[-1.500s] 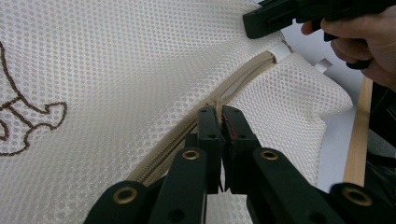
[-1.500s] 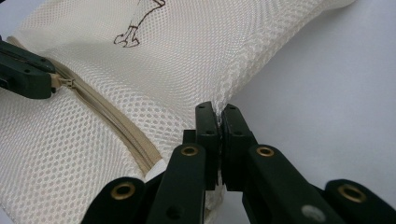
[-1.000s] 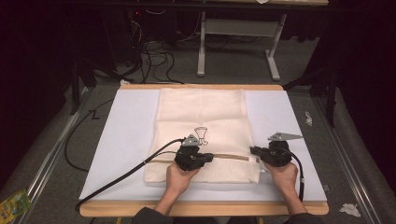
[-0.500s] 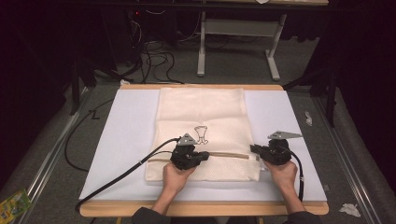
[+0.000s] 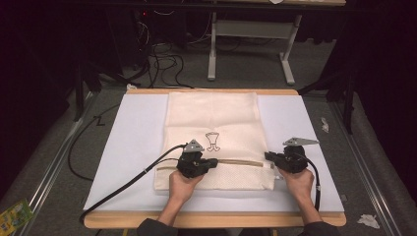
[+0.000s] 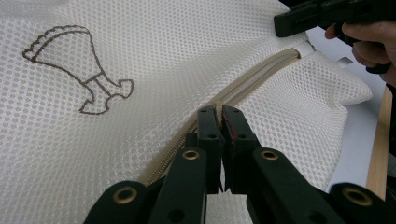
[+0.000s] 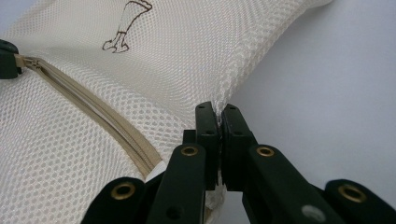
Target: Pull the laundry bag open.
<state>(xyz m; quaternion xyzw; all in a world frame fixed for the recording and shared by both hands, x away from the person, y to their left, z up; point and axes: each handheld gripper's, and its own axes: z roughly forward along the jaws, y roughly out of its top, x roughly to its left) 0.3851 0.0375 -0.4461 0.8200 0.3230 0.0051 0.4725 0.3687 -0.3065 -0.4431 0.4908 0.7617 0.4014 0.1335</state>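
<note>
We keep the right claw (image 7: 219, 109) clamped on the mesh bag's (image 5: 211, 118) side seam as an anchor, while the left claw (image 6: 220, 114) pinches the zipper (image 6: 261, 77) for pulling.

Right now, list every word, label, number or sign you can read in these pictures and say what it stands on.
No readable words or numbers.
Mesh bag: a brown outline drawing, a picture and not lettering.
Green and yellow packet on the floor by the table: print too small and blurred to read.
Left gripper and right gripper: no markings legible.
</note>
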